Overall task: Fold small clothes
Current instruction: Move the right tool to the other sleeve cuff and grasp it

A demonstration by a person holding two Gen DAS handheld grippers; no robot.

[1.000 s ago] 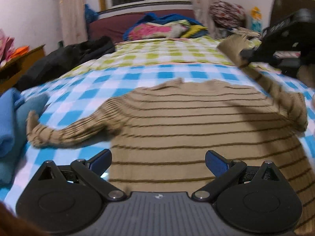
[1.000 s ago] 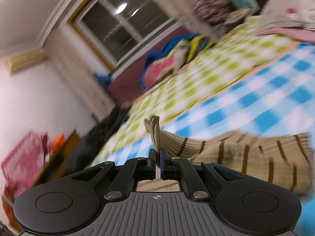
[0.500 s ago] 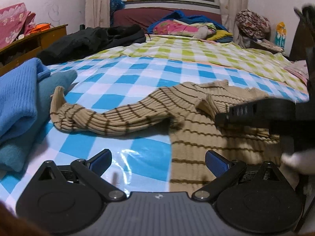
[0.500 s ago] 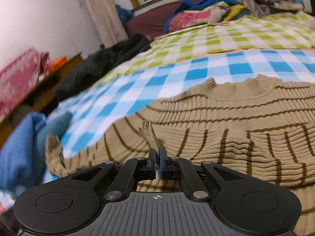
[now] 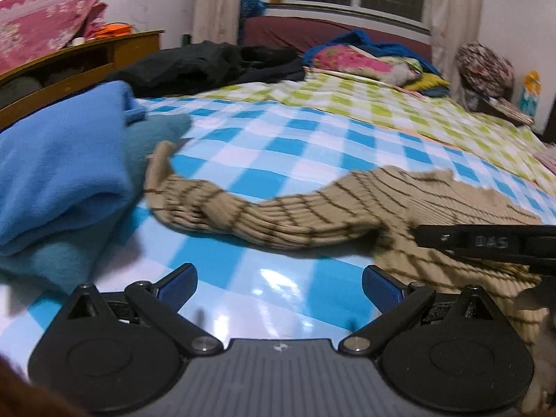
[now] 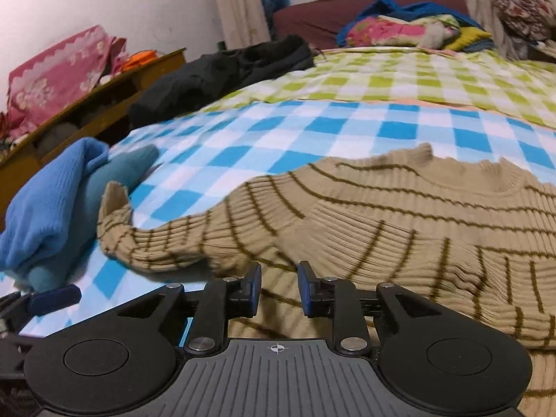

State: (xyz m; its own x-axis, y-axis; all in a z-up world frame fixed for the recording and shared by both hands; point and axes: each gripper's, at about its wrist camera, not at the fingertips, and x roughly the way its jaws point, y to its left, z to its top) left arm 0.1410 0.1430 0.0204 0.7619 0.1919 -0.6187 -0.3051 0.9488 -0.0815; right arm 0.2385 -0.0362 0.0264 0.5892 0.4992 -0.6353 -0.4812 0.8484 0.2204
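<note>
Swung across and laid over the striped sweater (image 6: 399, 215) on the checked bedsheet (image 6: 312, 128), its sleeve is being released by the opening right gripper (image 6: 276, 288), left gripper (image 5: 279, 285) spread empty; soft knit, best pinched at cuffs.

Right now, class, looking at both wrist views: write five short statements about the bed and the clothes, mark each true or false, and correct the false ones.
1. The striped sweater lies on blue-checked cloth. True.
2. The left hand-held gripper grips a sleeve. False: it is open and empty.
3. The left sleeve is folded over the body. False: it stretches out towards the blue clothes.
4. Dark clothing lies further up the bed. True.
5. The right hand-held gripper is clamped shut. False: its jaws are opening, over the sweater.
</note>
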